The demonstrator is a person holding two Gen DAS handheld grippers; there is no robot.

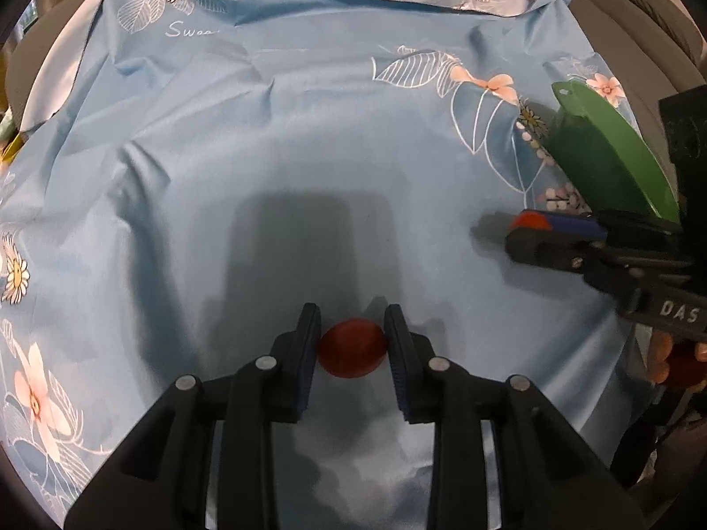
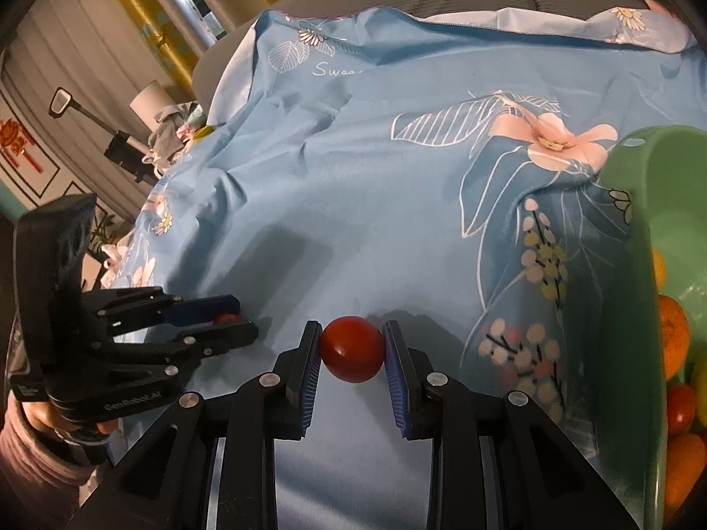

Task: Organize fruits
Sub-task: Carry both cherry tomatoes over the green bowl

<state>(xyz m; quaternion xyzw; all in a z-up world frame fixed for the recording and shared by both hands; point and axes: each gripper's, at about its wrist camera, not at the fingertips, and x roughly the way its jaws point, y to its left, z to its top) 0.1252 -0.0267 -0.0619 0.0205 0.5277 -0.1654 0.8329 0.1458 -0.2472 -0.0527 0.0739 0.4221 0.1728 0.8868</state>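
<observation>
Both grippers' fingers grasp red tomatoes (image 1: 351,349) (image 2: 352,348) over blue floral cloth (image 1: 309,132).

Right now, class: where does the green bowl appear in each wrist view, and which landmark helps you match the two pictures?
Left wrist view: the green bowl sits at the right edge, behind the right gripper.
Right wrist view: the bowl fills the right edge, with fruit inside.
Shared landmark: the pink flower printed on the blue cloth, just left of the bowl.

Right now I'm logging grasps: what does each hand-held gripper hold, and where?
Each holds a small red fruit by its opposite sides: left hand-held gripper one red fruit, right hand-held gripper another red fruit.
</observation>
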